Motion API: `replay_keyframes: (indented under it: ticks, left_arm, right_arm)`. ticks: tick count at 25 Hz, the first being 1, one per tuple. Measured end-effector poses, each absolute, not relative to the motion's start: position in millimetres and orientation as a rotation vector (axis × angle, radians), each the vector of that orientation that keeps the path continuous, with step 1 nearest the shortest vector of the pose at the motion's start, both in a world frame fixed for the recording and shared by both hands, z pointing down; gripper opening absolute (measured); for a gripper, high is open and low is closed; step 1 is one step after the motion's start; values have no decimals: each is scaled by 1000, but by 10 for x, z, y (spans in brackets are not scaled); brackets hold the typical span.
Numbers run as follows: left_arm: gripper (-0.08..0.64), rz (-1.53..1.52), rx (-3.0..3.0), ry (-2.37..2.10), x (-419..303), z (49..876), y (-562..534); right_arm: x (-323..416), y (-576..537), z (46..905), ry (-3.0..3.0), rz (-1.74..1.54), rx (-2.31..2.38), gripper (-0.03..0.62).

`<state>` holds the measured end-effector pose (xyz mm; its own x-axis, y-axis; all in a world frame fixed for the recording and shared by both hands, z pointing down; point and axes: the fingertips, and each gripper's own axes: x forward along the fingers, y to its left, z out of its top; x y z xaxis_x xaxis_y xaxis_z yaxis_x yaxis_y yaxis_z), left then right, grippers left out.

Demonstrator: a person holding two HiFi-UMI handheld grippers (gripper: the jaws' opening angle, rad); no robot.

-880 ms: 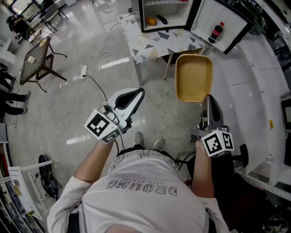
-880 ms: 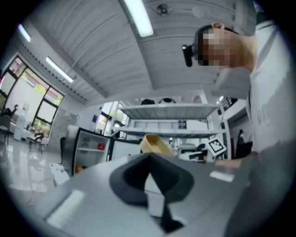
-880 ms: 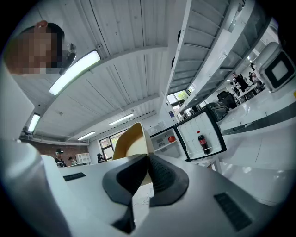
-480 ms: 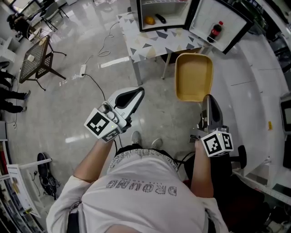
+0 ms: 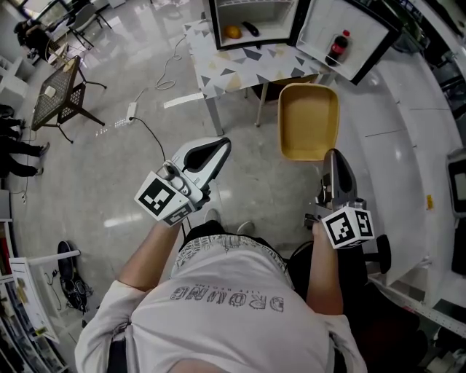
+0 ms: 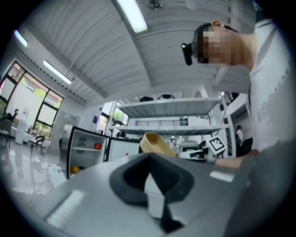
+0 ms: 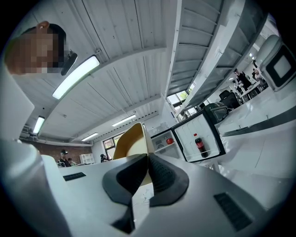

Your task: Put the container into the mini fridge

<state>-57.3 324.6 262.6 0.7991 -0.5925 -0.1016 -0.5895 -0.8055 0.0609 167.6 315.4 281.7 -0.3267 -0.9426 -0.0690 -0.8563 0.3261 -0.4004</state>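
Both my forearms reach forward from the torso, elbows bent. The left tongs (image 5: 223, 146) point ahead and slightly toward the right tongs (image 5: 331, 154), which point straight ahead.

Left tongs: jaws closed together, nothing between them. Right tongs: jaws clamped on the near rim of the yellow container (image 5: 309, 120), which extends forward from the tips, its bare inside facing up.

Beyond the container's far edge stands the patterned bench (image 5: 240, 65); in the head view that edge lies close to the bench's front edge. Open floor (image 5: 138, 167) lies ahead of and outboard of the left tongs. A white counter (image 5: 415, 146) curves along the outboard side of the right tongs.

The mini fridge (image 5: 251, 18) stands on the bench, ahead of both tongs. Its door (image 5: 349, 29) is swung open, directly ahead of the right tongs. The door shelf carries a cola bottle (image 5: 337, 47). Inside the fridge lie an orange fruit (image 5: 232, 32) and a dark item (image 5: 250, 29) just beside it.
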Motion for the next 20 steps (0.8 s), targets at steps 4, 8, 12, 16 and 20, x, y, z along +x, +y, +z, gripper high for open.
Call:
replay_keyframes:
  ticks: [4,8,12,16,20]
  left_arm:
    - [5,-181,2959,-979,-430,2629,3228]
    - [5,-175,2965,-985,-337,2642,3144]
    - [5,-178,2962,-991,-295,2679,3052]
    - [5,-188,2963,-986,-243,2718,2892]
    - [5,-201,2967,-972,-223,2773,2675]
  right_arm:
    - [1812,3110,2846,2310,-431,-1602,11]
    - [1896,3015,2878,2311,-436,-1593,11]
    - [1938,2926,2910,2312,-437,-1589,11]
    - [1981,2776,2928,2315,-423,-1591,11]
    - [1982,2583,2985,2320,-427,-1601,11]
